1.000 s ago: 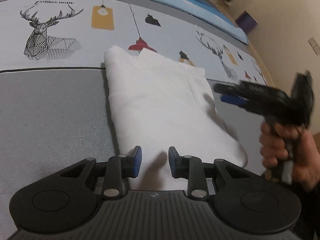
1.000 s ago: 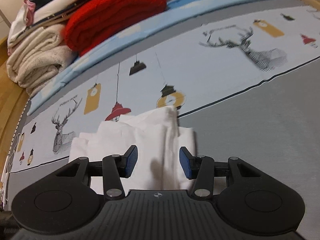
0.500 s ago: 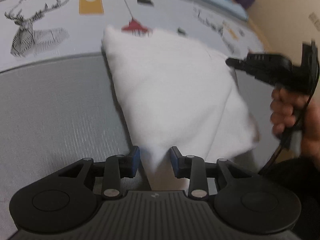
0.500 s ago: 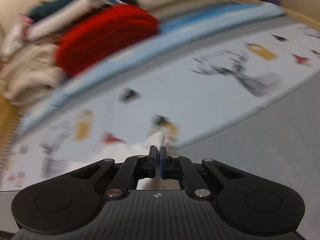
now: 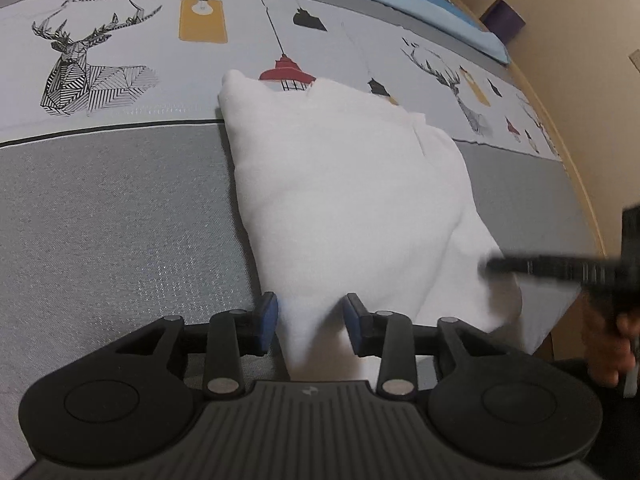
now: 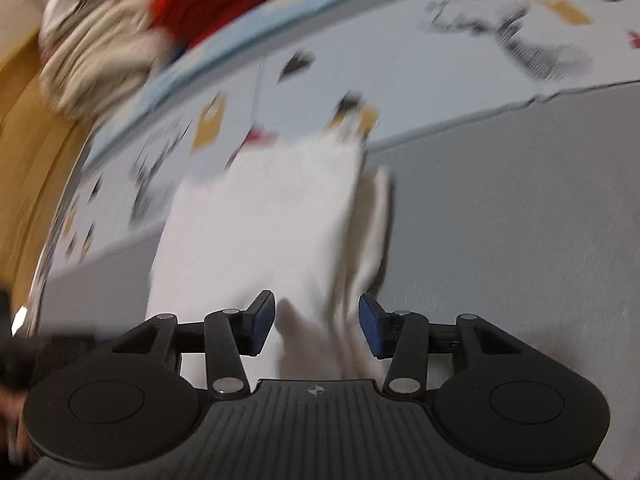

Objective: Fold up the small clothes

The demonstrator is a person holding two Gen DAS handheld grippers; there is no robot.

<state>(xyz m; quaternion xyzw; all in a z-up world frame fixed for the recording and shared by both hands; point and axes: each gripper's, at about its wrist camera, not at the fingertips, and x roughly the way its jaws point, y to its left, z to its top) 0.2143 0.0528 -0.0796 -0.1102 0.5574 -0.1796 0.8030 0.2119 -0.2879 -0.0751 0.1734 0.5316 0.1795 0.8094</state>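
A white garment lies folded on the bed's grey and printed sheet. My left gripper is open, with the cloth's near corner lying loosely between its blue pads. My right gripper is open too, its fingers either side of the garment's near edge. The right gripper also shows in the left wrist view, blurred, at the garment's right side. The right wrist view is motion-blurred.
A stack of folded clothes, red and cream, sits at the far end of the bed. A wooden bed edge runs along the left there. A beige wall is at the right in the left wrist view.
My right gripper, shut on the cloth half a second ago, has opened and let it go. The garment has settled flat. My left gripper opened a little wider.
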